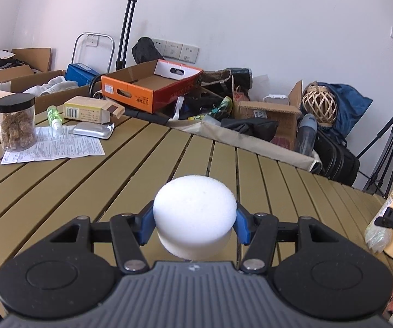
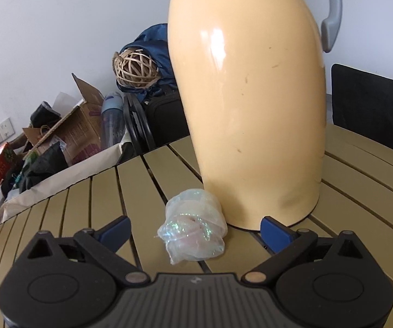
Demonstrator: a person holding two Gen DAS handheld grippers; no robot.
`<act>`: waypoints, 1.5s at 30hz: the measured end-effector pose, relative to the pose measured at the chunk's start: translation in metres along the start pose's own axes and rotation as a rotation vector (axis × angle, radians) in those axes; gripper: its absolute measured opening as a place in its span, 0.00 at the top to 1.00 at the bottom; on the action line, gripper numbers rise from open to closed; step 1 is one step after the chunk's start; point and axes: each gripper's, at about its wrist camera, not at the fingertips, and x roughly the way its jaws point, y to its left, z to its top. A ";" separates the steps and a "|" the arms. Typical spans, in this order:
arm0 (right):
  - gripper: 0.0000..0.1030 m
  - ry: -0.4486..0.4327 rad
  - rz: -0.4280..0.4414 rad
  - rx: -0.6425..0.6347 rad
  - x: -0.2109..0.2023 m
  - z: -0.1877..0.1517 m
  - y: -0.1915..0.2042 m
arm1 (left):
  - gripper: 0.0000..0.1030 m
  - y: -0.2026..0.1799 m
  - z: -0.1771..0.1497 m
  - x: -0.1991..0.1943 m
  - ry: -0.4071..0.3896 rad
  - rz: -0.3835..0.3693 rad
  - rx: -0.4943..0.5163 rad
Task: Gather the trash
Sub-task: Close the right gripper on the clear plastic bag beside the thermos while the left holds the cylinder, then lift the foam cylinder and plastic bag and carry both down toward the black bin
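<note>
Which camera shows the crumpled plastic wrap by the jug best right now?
Right wrist view: the crumpled plastic wrap sits centred between the open right gripper, beside the yellow jug. The left wrist view shows only a sliver at its right edge.

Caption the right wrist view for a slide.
Open right gripper frames a crumpled plastic wrapper beside the cream jug.
</note>
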 end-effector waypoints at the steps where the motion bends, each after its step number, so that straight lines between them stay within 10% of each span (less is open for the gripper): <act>1: 0.10 0.007 0.000 0.002 0.003 0.001 0.001 | 0.44 0.000 -0.001 0.001 0.004 0.002 0.003; 14: 0.58 0.079 0.054 0.016 0.022 0.000 0.000 | 0.44 -0.004 -0.005 -0.001 -0.010 0.003 0.014; 45: 0.63 -0.076 0.279 -0.112 -0.104 -0.015 0.012 | 0.44 -0.022 -0.012 -0.043 -0.066 -0.067 0.070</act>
